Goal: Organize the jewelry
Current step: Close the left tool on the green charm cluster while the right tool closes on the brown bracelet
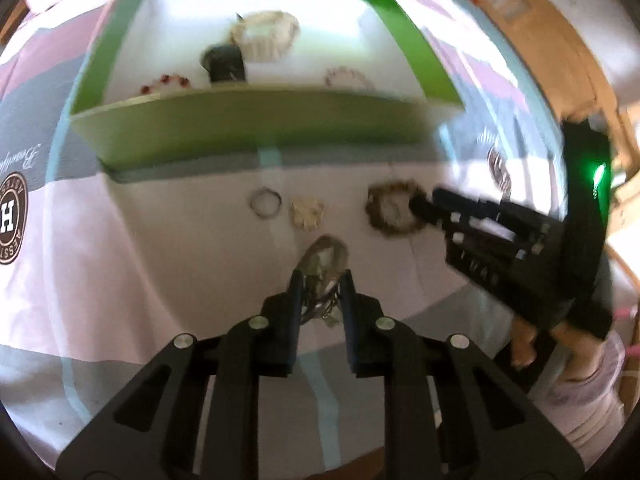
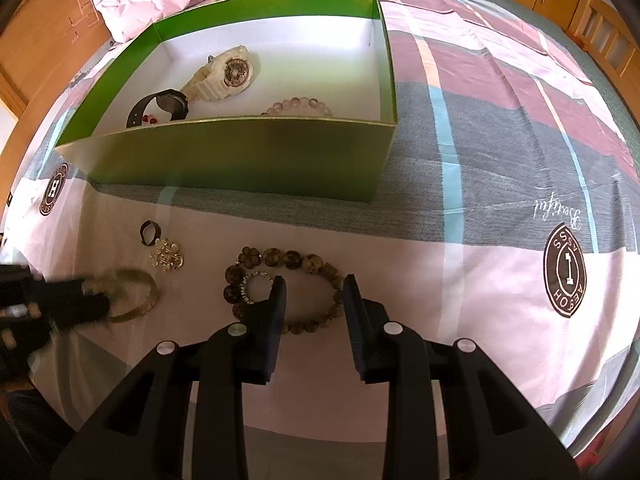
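**Jewelry between bed and box**

The bed (image 2: 500, 152) carries a green box (image 2: 240, 160) with two watches and bead bracelets inside. My right tool (image 2: 314, 292), jaws partly apart, straddles the brown bead bracelet (image 2: 288, 260) without pressing it. My left tool (image 1: 322, 284) stands narrowly around a greenish bangle (image 1: 326, 256); whether it grips, I cannot tell.

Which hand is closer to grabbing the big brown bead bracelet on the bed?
The right. The right gripper hangs open directly over the brown bead bracelet, one finger on either side of its beads. The left gripper sits off to the side, already around a greenish bangle.
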A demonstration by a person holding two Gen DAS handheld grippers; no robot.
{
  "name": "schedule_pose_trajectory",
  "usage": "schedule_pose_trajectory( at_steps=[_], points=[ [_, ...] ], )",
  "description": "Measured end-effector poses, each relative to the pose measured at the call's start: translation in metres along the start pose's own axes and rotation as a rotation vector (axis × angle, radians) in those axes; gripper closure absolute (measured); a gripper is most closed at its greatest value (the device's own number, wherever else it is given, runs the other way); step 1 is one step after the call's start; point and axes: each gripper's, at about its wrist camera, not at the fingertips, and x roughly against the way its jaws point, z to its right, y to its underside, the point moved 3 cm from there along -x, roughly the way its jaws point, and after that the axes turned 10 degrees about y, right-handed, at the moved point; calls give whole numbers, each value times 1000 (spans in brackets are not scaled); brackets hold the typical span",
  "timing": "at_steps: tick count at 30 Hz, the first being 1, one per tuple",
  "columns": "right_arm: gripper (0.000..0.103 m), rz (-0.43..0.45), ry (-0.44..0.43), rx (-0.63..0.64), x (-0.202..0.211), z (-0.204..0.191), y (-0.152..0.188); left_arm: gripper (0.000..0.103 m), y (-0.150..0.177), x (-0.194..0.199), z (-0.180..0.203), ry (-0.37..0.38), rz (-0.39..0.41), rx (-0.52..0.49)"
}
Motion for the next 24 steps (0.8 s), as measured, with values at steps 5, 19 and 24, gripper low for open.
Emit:
schedule_pose_trajectory(
  at_steps=[5,19,24],
  points=[
    [65,5,0,4,1,-3,0,50,1,2,-11,-35,6,25],
    [64,4,3,-1,1,0,0,54,1,24,-31,-108,50,78],
    [64,0,12,4,0,0,0,50,14,0,-6,-41,-56,2]
  ],
)
